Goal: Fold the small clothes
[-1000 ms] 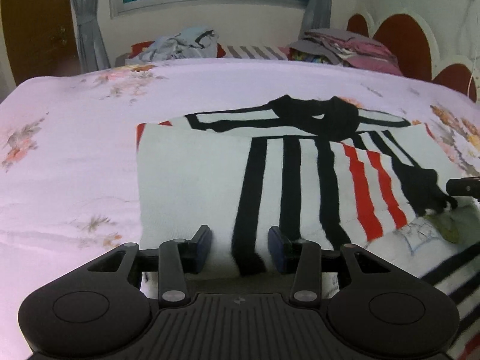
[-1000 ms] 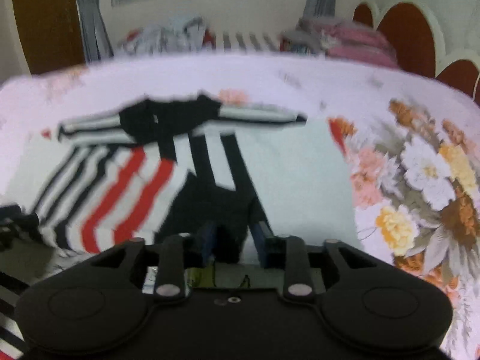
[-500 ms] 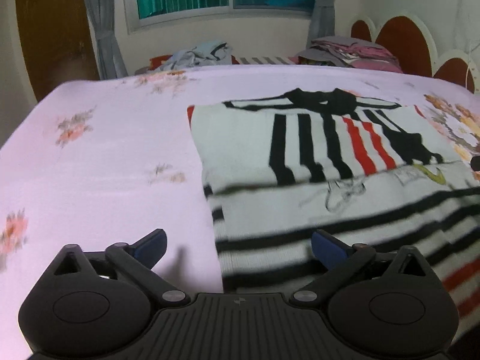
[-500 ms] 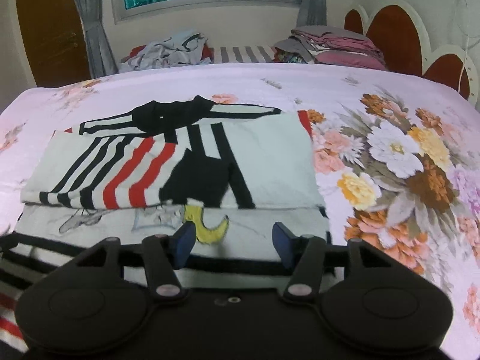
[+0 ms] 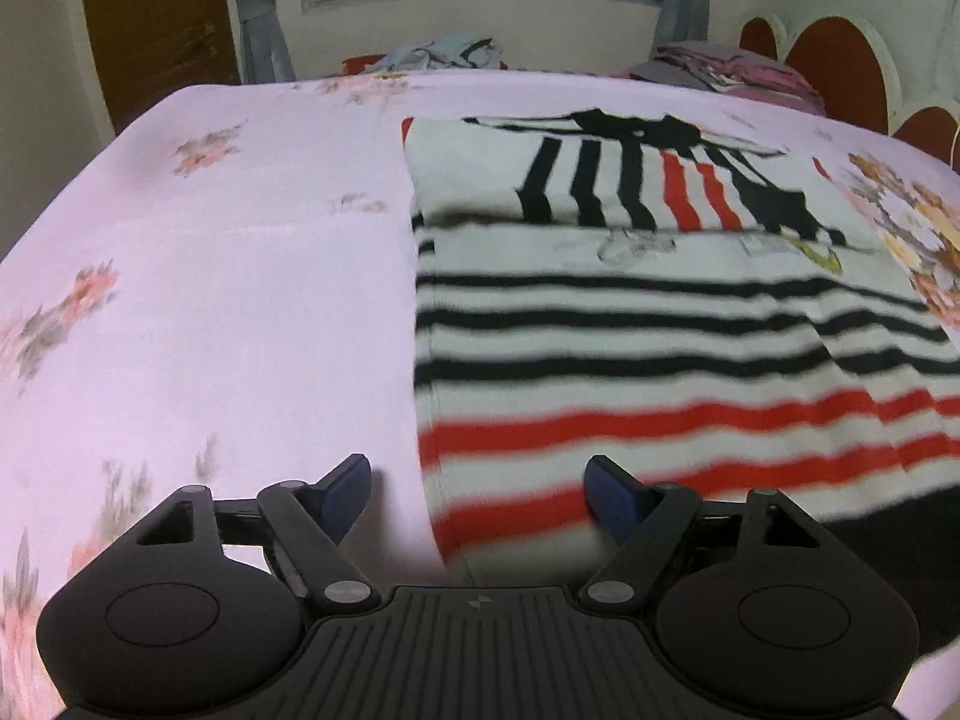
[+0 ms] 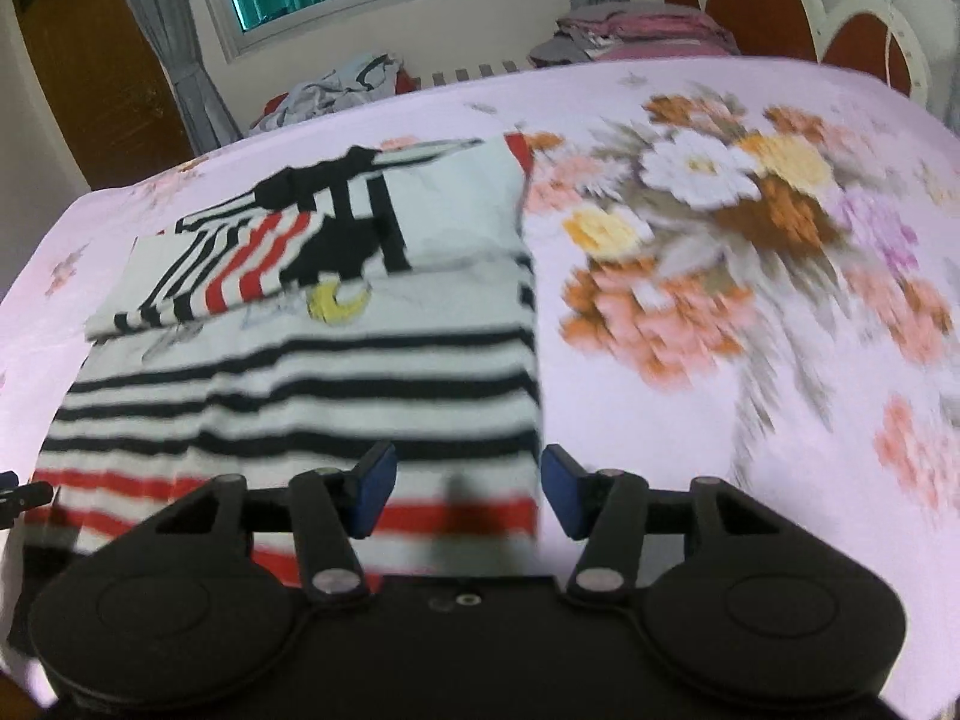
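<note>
A white garment with black and red stripes (image 5: 630, 324) (image 6: 300, 396) lies flat on the pink floral bedsheet (image 5: 210, 300). Its far part is folded over toward me, sleeves and black collar on top. My left gripper (image 5: 477, 489) hovers over the garment's near left edge, jaws wide and closing, and no cloth shows between its pads. My right gripper (image 6: 468, 489) hangs over the near right edge, jaws apart and closing a little, and no cloth shows between its pads either. The left gripper's tip shows at the right wrist view's left edge (image 6: 18, 495).
A large flower print (image 6: 720, 228) covers the sheet right of the garment. Loose clothes (image 6: 336, 90) and a folded stack (image 6: 636, 30) lie at the far side under the window. A scalloped headboard (image 6: 798, 6) stands at far right, a brown door (image 5: 156, 18) at far left.
Both grippers let go of the folded-over cloth and opened. They drew back toward the garment's near hem, so the horizontal stripes now fill the foreground.
</note>
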